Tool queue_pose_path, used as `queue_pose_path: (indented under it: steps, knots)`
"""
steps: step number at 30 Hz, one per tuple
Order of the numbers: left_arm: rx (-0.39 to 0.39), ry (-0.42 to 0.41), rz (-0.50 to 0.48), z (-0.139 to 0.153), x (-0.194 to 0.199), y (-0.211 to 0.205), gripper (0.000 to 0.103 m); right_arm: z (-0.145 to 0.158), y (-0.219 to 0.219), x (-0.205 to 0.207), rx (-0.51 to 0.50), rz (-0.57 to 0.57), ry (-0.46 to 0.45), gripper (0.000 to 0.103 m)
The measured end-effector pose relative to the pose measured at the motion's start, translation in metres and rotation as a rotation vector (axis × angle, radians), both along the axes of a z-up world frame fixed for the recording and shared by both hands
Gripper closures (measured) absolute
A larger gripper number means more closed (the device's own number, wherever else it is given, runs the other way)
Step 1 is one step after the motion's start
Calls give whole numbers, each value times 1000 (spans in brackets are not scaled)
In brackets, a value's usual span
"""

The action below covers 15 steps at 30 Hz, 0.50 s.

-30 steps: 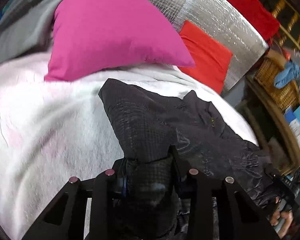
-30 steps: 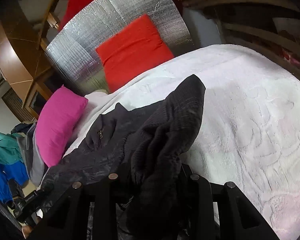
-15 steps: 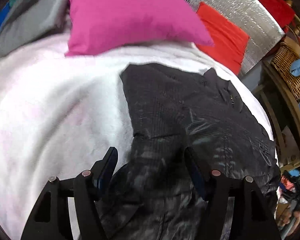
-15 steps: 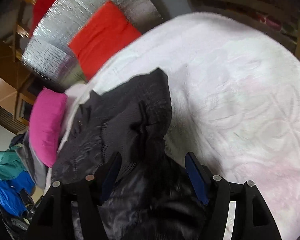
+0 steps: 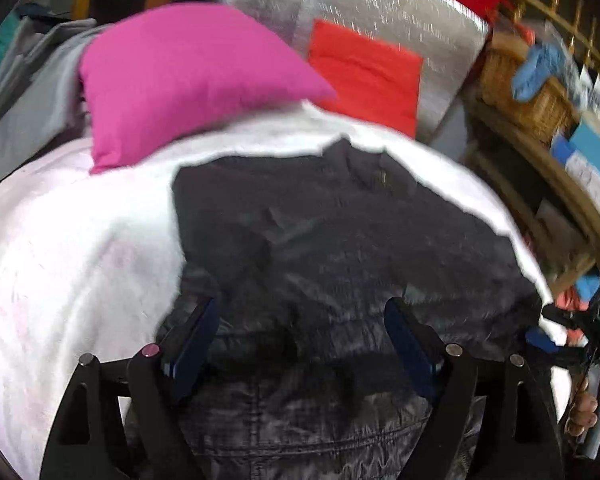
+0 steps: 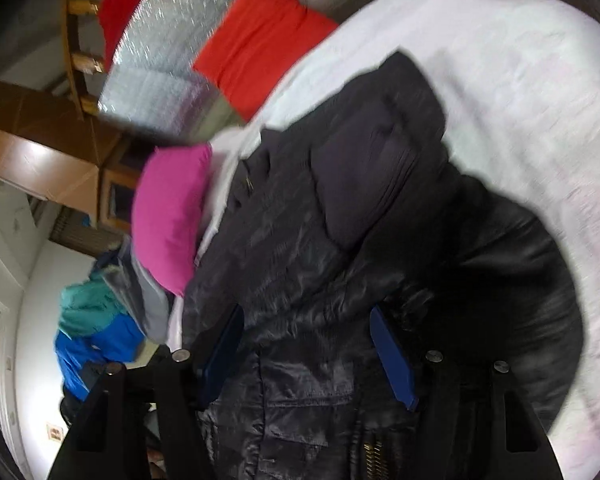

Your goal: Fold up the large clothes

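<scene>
Ahead of both your tools, the white fleecy bed cover (image 5: 80,248) carries the dark quilted shiny jacket (image 5: 340,248), its long axis running away from you, collar end pointing towards the pink square pillow (image 5: 188,80) and the red cushion (image 5: 368,76).

Your left hand-held gripper (image 5: 300,340) is opening wide, the jacket under its jaws, not pinched. Your right hand-held gripper (image 6: 306,350) stands apart over the jacket (image 6: 340,220), holding nothing.

Only the left view shows your other hand (image 5: 588,408); only the right view shows the folded sleeve and front zip.
</scene>
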<state>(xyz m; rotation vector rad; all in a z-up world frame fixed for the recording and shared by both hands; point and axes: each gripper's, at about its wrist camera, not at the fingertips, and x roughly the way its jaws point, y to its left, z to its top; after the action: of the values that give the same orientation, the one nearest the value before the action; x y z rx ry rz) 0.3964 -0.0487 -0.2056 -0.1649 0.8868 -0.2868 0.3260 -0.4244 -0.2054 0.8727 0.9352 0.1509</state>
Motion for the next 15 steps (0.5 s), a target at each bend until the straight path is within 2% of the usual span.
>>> queue_pose_path:
  steps: [3, 7, 11, 13, 14, 15]
  knots:
    - [71, 38, 16, -12, 7, -10, 18, -11, 10, 12, -36, -37, 43, 32]
    - [188, 8, 31, -19, 13, -23, 18, -21, 8, 26, -61, -93, 76, 32]
    - [267, -21, 21, -23, 13, -35, 17, -30, -7, 35, 21, -143, 76, 32]
    - [286, -35, 15, -24, 12, -39, 17, -31, -13, 35, 28, -177, 67, 40]
    - [288, -39, 15, -24, 11, -39, 17, -31, -16, 35, 12, -195, 72, 55]
    - [286, -42, 11, -24, 11, -38, 17, -32, -18, 37, 9, -196, 74, 60]
